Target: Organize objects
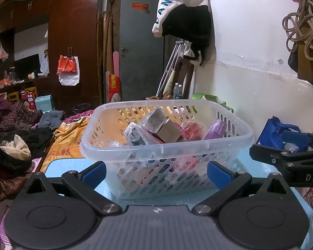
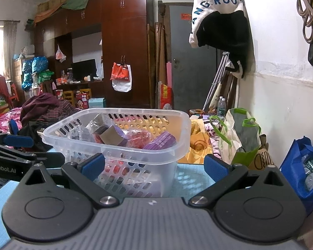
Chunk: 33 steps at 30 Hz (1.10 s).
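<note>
Centre frame: translucent perforated plastic basket (image 1: pixel 167 145) of wrapped items on pale blue mat (image 1: pixel 73 164). Left gripper (image 1: pixel 156 171) and right gripper (image 2: pixel 154 164) both spread apart, empty.

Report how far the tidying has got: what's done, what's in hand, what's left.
Done: several wrapped items, among them a purple packet and a red packet, lie inside the clear basket on the blue mat. In hand: nothing; the left gripper and right gripper are both open and empty. Left: no loose item shows on the mat, so the job looks nearly finished.
</note>
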{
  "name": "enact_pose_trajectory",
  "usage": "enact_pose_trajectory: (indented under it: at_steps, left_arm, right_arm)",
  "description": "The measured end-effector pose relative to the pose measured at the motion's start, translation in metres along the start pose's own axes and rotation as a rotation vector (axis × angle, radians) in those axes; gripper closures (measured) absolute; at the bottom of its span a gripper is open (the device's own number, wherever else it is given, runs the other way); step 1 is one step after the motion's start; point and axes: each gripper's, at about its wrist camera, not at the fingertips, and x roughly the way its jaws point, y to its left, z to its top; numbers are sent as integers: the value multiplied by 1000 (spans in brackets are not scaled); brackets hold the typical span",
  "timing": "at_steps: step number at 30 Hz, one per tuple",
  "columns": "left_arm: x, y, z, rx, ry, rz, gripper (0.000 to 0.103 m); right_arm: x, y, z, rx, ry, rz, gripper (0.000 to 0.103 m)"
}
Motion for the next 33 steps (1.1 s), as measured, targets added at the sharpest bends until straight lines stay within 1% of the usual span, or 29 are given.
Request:
enact_pose_trajectory:
  at_steps: [9,33]
  left_arm:
    - [1,0,-1,-3,5,-11,0]
    - [2,-3,0,-1,5,-10,0]
  right_arm:
    - [1,2,0,-1,1,2,0]
    - [1,2,0,-1,-2,2,0]
